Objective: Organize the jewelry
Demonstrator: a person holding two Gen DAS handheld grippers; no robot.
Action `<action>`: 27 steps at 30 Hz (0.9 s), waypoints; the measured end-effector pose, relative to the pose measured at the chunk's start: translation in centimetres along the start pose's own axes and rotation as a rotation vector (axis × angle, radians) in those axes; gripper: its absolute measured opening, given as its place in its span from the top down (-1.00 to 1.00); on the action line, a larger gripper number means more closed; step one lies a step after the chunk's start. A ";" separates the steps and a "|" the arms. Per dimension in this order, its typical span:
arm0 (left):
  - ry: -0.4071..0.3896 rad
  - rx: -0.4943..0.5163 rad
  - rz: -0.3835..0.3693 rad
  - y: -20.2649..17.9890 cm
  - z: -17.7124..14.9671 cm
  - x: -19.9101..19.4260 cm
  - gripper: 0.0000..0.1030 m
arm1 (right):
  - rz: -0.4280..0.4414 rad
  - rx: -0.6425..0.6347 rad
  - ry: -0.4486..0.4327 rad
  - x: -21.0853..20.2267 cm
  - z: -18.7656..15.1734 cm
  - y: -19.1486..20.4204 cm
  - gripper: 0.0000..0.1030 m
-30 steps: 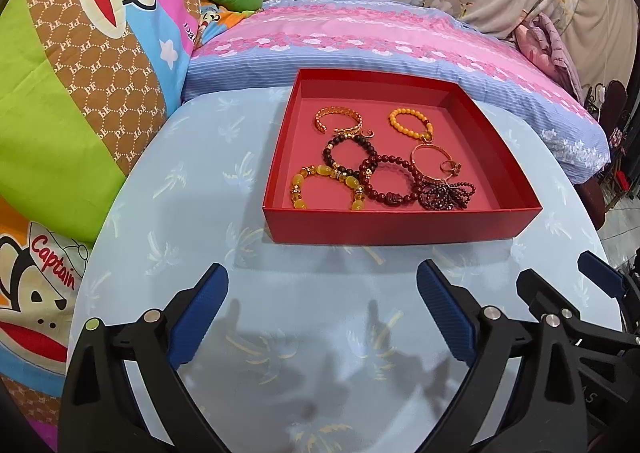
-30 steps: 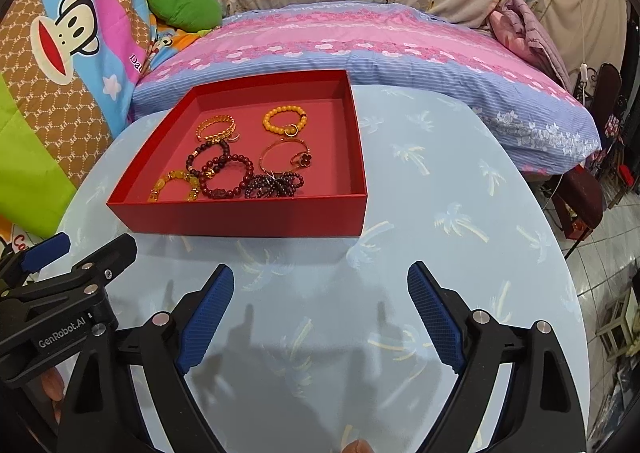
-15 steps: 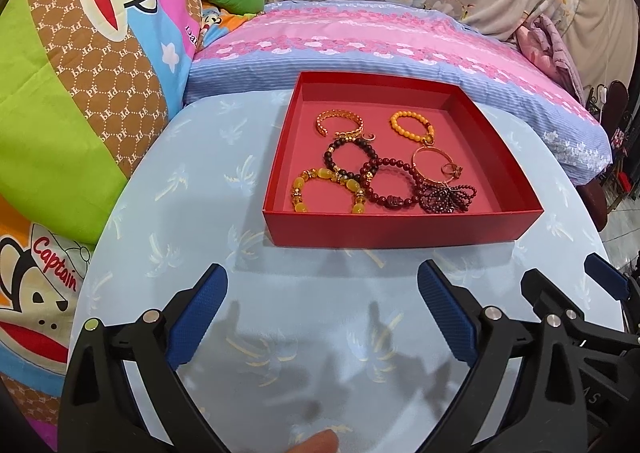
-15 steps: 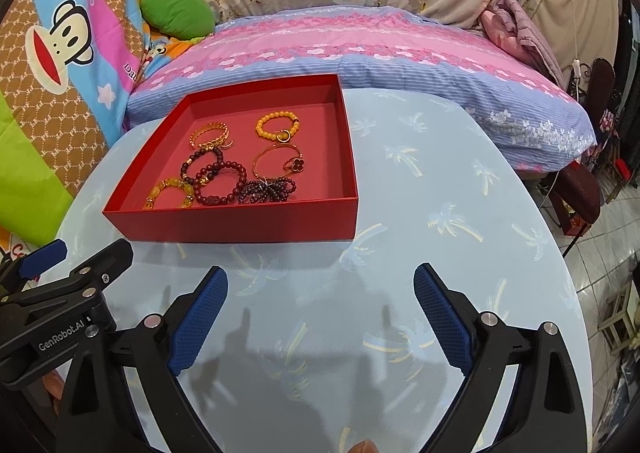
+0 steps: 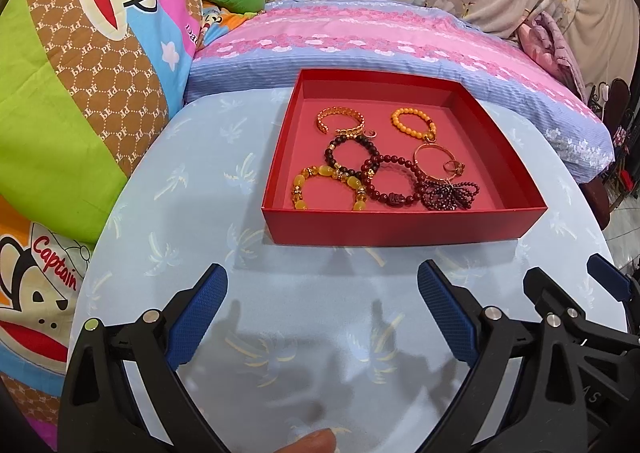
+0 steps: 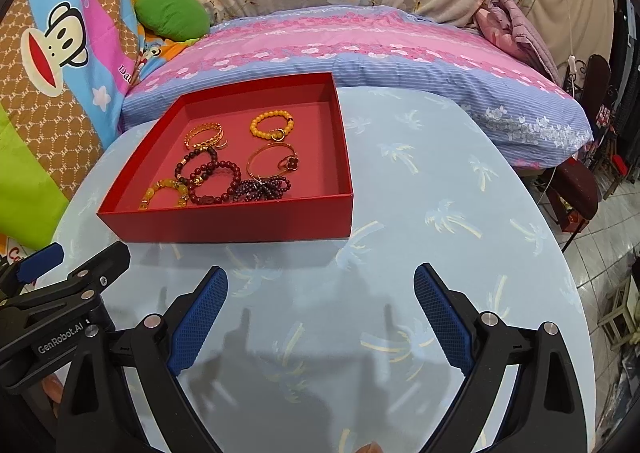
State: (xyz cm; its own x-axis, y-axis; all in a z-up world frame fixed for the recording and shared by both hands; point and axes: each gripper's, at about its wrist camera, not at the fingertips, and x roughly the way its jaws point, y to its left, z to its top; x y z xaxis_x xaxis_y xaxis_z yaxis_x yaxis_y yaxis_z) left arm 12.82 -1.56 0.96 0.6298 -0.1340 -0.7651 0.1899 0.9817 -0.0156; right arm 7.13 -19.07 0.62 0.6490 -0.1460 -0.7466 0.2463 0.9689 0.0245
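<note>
- bedding in bright prints rings your desk (image 5: 192,213), which wears a pale blue cloth with palm trees; a pink and blue striped pillow (image 5: 380,41) lies along its far edge.
- your red tray (image 5: 400,227) sits on the desk toward the far side, and all the jewelry you can see lies inside it.
- a gold cuff (image 5: 340,121) and an orange bead bracelet (image 5: 412,119) lie apart at the back of the tray.
- nearer you, a dark bead bracelet (image 5: 352,153), a yellow bead bracelet (image 5: 328,189), a red bead bracelet (image 5: 394,183), a thin gold bangle (image 5: 436,161) and a purple bead cluster (image 5: 450,191) touch or overlap.
- your left hand-held gripper (image 5: 322,313) is released, jaws wide, grasping nothing, low over bare cloth short of the tray.
- your right hand-held gripper (image 6: 320,313) is likewise released and empty, just beside the left one.
- this fits either pieces gathered in the tray and done, or a tangle waiting to be spread; these views do not settle which.
- if you do reach in, the overlapping strands call for a narrow pinch on one bracelet only, lifted clear of its neighbours.
</note>
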 end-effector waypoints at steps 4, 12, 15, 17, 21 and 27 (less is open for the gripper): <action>0.004 -0.002 0.004 0.1 -0.1 0.2 -0.78 | 0.008 -0.014 0.007 0.2 0.0 0.1 -0.76; 0.007 -0.001 0.006 0.1 0.0 0.4 -0.78 | 0.003 -0.019 0.012 0.4 -0.1 0.0 -0.76; 0.008 -0.001 0.007 0.0 -0.1 0.5 -0.78 | -0.003 -0.018 0.009 0.4 -0.2 0.1 -0.76; 0.007 -0.003 0.006 0.0 -0.1 0.4 -0.78 | -0.002 -0.016 0.009 0.4 -0.2 0.1 -0.76; 0.009 -0.003 0.007 0.1 -0.1 0.5 -0.78 | -0.003 -0.018 0.007 0.4 -0.1 0.0 -0.76; 0.010 -0.006 0.014 -0.1 -0.1 0.6 -0.78 | -0.003 -0.017 0.009 0.4 -0.1 0.1 -0.76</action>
State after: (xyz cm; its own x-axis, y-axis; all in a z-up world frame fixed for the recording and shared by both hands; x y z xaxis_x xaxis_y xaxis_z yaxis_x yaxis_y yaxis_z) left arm 13.14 -1.68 0.48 0.6244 -0.1193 -0.7719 0.1772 0.9841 -0.0087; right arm 7.30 -19.05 0.25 0.6417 -0.1476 -0.7526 0.2362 0.9716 0.0109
